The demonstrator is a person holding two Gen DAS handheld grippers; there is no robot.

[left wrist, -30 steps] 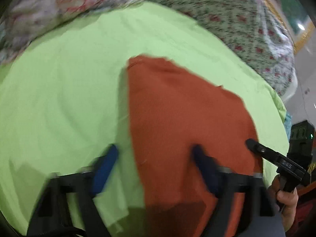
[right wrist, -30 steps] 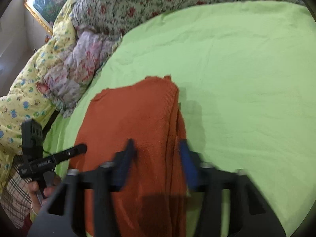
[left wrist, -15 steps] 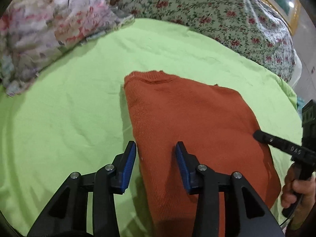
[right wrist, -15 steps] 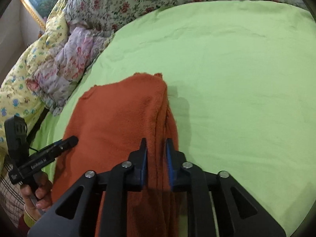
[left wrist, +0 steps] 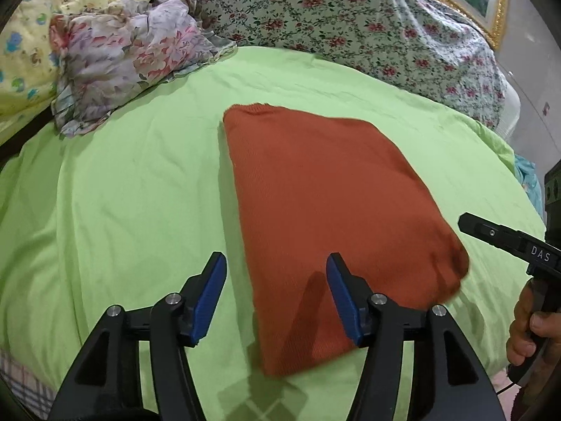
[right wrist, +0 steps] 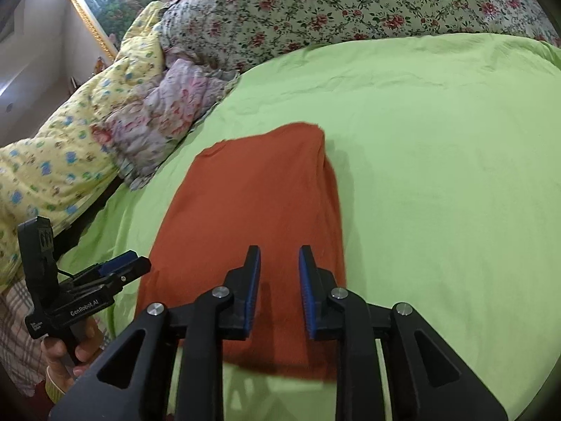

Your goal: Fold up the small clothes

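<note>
A folded rust-orange knit garment (left wrist: 326,210) lies flat on the lime-green sheet (left wrist: 122,193) of a bed, near its front edge, with floral quilts (right wrist: 350,3) and a crumpled flowered cloth (left wrist: 126,59) heaped behind it. The left tongs (left wrist: 277,287) hover above the garment's near left edge, their jaws having just been opening, wide apart with nothing pressed between the blue pads. The right tongs (right wrist: 278,280) hang over its near right part, jaws having just parted to a narrow gap and gripping nothing.
</note>
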